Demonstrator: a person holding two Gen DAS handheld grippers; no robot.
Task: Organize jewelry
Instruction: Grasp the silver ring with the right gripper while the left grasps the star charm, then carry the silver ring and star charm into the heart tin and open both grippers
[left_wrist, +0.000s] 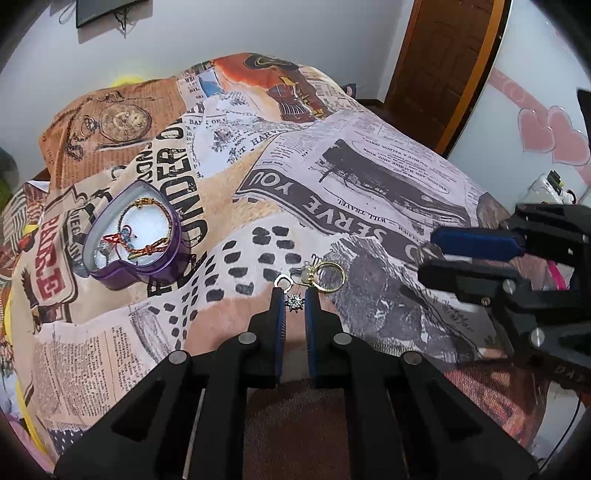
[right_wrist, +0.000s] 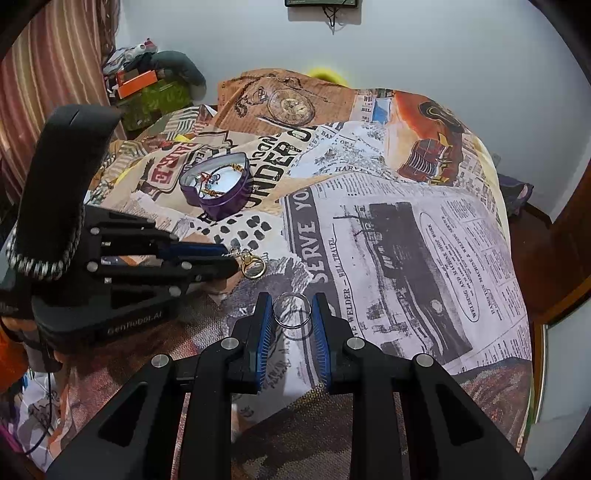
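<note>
My left gripper (left_wrist: 294, 295) hovers low over the newspaper-print bedspread (left_wrist: 369, 177), its tips closed on a small silver piece with a sparkling star-shaped stone (left_wrist: 294, 302). Just beyond the tips lies a gold ring (left_wrist: 331, 277) with a pale charm. In the right wrist view my right gripper (right_wrist: 291, 312) is shut on a plain silver band (right_wrist: 291, 310), held upright between the blue pads. A purple heart-shaped tin (left_wrist: 136, 240) (right_wrist: 218, 192) stands open to the far left, with red and gold bracelets inside. The two grippers sit side by side, the right gripper (left_wrist: 426, 254) off to the right of the left gripper (right_wrist: 231, 257).
The printed cover lies in soft folds over a bed. A wooden door (left_wrist: 439, 66) stands behind at the right, and a wall with pink heart stickers (left_wrist: 550, 136) is beside it. Boxes and clothes (right_wrist: 147, 85) are piled by a striped curtain at the far left.
</note>
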